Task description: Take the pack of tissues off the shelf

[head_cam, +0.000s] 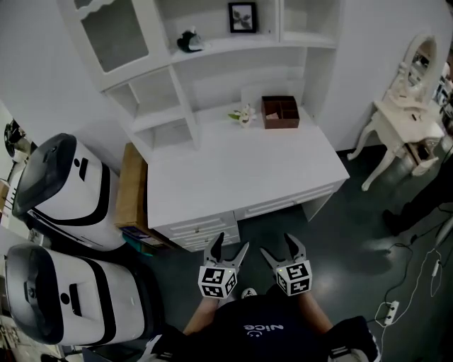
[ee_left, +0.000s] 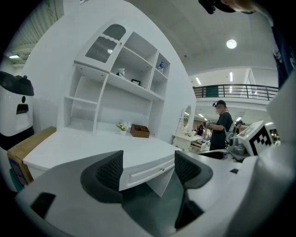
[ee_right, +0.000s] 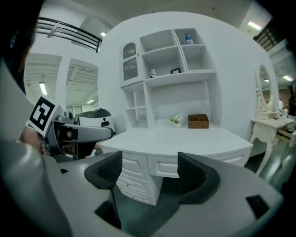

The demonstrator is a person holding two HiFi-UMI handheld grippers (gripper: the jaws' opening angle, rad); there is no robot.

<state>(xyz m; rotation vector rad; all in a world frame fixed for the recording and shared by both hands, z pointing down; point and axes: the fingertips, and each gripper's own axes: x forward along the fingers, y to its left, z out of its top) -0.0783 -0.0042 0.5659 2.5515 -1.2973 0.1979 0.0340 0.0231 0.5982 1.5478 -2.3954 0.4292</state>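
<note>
A small blue-and-white pack (ee_right: 187, 38) lies on the top shelf of the white hutch; the left gripper view shows the pack (ee_left: 160, 66) too, and the head view cuts that shelf off. My left gripper (head_cam: 227, 243) and right gripper (head_cam: 278, 246) hover side by side over the dark floor in front of the white desk (head_cam: 241, 170), far below the shelf. Both are open with nothing between the jaws, as the left gripper (ee_left: 148, 169) and right gripper (ee_right: 149, 171) show in their own views.
On the desk stand a brown wooden box (head_cam: 280, 111) and a small flower pot (head_cam: 243, 115). A picture frame (head_cam: 243, 17) and a dark figurine (head_cam: 189, 41) sit on the middle shelf. Two white machines (head_cam: 64, 184) and a cardboard box (head_cam: 132, 187) stand left, a vanity table (head_cam: 407, 120) right. A person (ee_left: 222, 125) stands beyond.
</note>
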